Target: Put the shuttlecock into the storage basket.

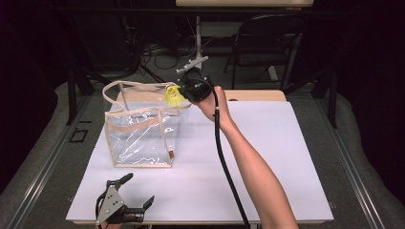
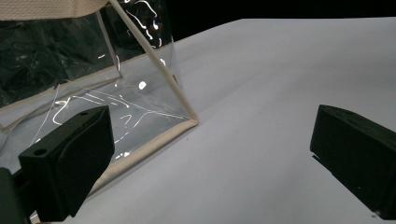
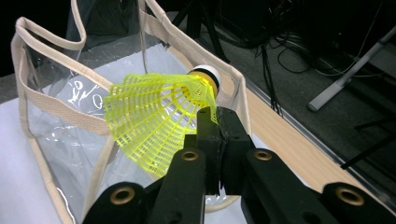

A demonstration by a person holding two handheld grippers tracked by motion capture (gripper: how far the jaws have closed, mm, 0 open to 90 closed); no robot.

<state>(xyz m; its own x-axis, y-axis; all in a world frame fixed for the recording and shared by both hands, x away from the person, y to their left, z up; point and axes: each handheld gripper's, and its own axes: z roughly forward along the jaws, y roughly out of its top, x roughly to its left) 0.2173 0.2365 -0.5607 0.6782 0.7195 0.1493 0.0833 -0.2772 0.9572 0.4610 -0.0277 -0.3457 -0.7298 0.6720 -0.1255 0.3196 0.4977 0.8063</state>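
Item: yellow shuttlecock [image 3: 154, 119], being pinched at its skirt rim by the right hand-held gripper [image 1: 187, 91], jaws closing tight on the plastic mesh. It is hanging over the open top of the clear tote bag [image 1: 141, 133], at the bag's 2 o'clock corner, white cork pointing away from the camera in the right gripper view.

Left hand-held gripper [image 1: 125, 200]: resting at the worktop's 7 o'clock edge, jaws standing wide, holding nothing.

Risks: the grip is taking only thin mesh, so the shuttlecock is likely to twist or slip; released this near the cream-trimmed rim, it may be bouncing outside; the unsteadied bag may be tipping.

Surface: white worktop [image 1: 267, 157] on a pale wooden base. Room: dim, cables, a folding chair [image 1: 262, 43] and stand legs at 12 o'clock.
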